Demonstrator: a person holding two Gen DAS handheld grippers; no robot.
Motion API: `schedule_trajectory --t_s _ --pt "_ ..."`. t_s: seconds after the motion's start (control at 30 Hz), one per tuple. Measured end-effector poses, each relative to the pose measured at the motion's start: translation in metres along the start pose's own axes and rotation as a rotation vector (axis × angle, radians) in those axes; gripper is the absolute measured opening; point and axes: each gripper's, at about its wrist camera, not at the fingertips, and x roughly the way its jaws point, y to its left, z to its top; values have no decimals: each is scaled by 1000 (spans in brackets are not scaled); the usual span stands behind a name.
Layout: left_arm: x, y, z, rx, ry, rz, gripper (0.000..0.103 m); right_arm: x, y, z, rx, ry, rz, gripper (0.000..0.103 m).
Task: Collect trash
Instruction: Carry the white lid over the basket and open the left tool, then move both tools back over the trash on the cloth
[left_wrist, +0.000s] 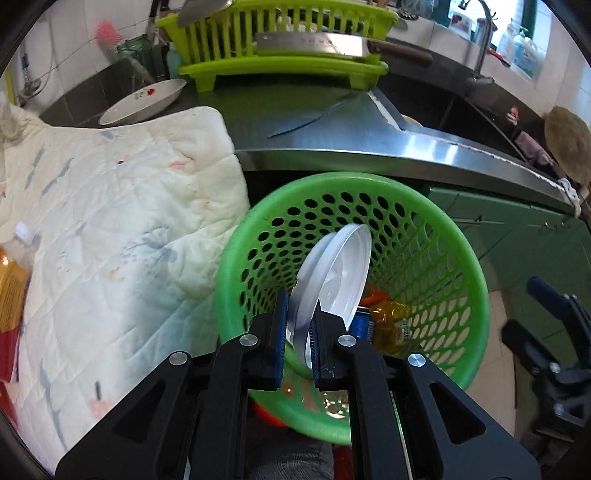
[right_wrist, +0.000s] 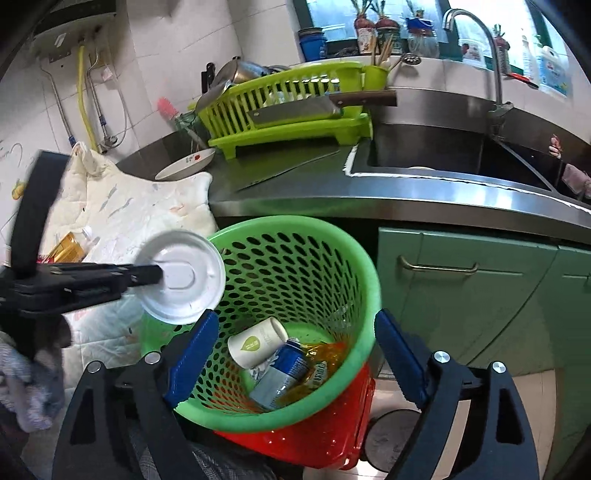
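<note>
My left gripper (left_wrist: 300, 303) is shut on the edge of a white plastic lid (left_wrist: 343, 266), which it holds tilted over the mouth of the green perforated basket (left_wrist: 236, 251). The right wrist view shows that lid (right_wrist: 184, 277) over the basket's left rim (right_wrist: 369, 280), at the tip of the left gripper (right_wrist: 159, 275). My right gripper (right_wrist: 295, 315) stands open above the basket with nothing between its pads. A paper cup (right_wrist: 255, 343), a blue can (right_wrist: 284, 373) and a yellow wrapper (right_wrist: 325, 354) lie in the basket.
The green basket sits in a red basket (right_wrist: 332, 435). A quilted cloth (left_wrist: 110, 221) with a yellow-labelled bottle (left_wrist: 14, 273) lies to the left. On the steel counter (right_wrist: 406, 192) behind are a knife (left_wrist: 306, 120), a plate (left_wrist: 144, 101), a green dish rack (left_wrist: 280, 70) and a sink (right_wrist: 443, 155). Green cabinets (right_wrist: 461, 295) stand to the right.
</note>
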Motion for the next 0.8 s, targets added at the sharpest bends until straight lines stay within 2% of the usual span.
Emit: schedule_trajectory --t_s 0.13,0.17,0.2,0.27,0.5,0.8 --pt "12 -5 1 15 17 13 14 -4 -7 1 22 -7 5 83" --pt "13 -4 0 13 20 17 21 -4 -6 0 20 -5 6 83" --pt "14 -3 0 12 18 18 33 -4 -6 -1 19 -4 5 83" --pt "10 -1 -3 11 3 29 39 -4 -5 -2 17 -3 8 83" --pt "-14 16 -18 -30 -16 8 39 -10 10 -5 -11 -3 21 83" --pt "-66 60 -54 -133 -59 54 40 -21 45 -6 -72 -2 85 83"
